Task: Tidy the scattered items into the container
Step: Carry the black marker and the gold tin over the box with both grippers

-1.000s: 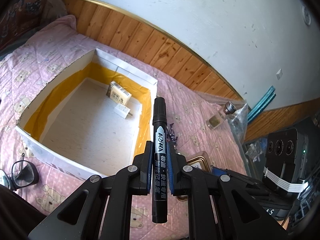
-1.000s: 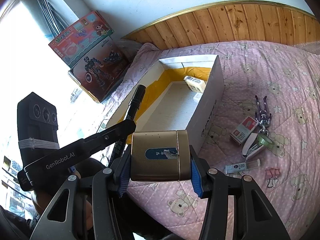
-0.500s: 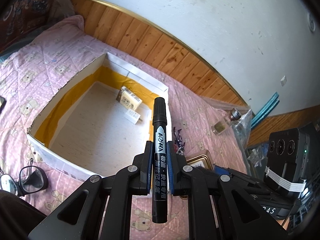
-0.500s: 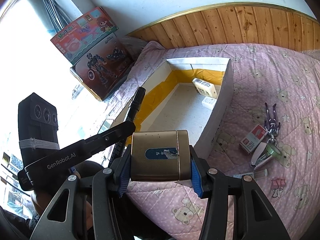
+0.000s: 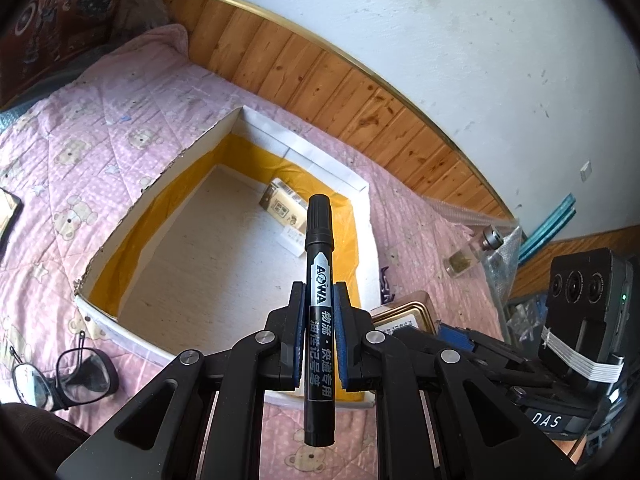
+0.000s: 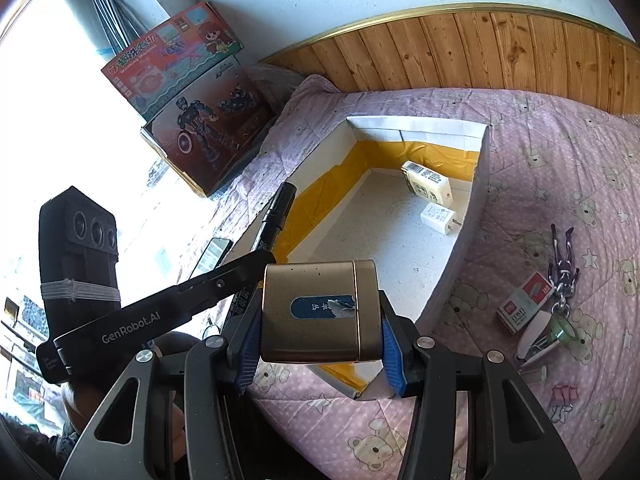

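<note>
Box (image 6: 478,184) holds 2 items – carton (image 6: 428,182), charger (image 6: 438,214); left gripper (image 5: 319,312) clamps marker (image 5: 319,280) (right gripper (image 6: 318,320): tin (image 6: 316,312)).

Daylight, bright overall. Right wrist view: window (image 6: 52,128) at left blown out to white, detail lost there; left gripper's camera block (image 6: 78,256) silhouetted against it. Wall (image 5: 460,40) evenly lit in left wrist view, mild bluish cast. Soft shadow inside the box (image 5: 360,216) along its right wall. Strong fisheye bend, black vignette in the corners. Centre sharp, edges slightly soft; no motion blur.
</note>
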Available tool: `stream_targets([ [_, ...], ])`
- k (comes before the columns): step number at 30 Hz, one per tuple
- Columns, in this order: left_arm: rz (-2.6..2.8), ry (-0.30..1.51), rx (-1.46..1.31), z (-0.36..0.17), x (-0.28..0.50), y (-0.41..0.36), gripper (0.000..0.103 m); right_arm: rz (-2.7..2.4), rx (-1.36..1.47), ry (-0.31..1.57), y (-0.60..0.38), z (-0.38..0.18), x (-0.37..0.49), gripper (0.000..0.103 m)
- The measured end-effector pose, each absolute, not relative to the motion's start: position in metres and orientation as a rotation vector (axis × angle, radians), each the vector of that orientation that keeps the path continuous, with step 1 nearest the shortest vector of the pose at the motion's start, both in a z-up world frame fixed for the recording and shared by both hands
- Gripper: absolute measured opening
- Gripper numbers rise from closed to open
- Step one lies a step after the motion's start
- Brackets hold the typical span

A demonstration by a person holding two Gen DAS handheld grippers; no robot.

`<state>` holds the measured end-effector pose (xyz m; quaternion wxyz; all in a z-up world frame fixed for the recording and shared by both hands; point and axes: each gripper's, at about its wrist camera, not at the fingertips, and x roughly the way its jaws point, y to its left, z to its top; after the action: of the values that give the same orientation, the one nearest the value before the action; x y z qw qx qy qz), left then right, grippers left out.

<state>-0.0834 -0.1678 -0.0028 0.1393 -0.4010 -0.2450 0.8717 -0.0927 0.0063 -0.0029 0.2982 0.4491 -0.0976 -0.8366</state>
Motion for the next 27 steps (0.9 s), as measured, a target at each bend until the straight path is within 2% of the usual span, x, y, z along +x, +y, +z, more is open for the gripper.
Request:
stream_targets([
  [27,2.536,-0.668,-1.348,-0.030,-0.157,-0.176,0.013,-2.210,1.285,-0.088,-0.021,-0.020,-0.177,0.052],
])
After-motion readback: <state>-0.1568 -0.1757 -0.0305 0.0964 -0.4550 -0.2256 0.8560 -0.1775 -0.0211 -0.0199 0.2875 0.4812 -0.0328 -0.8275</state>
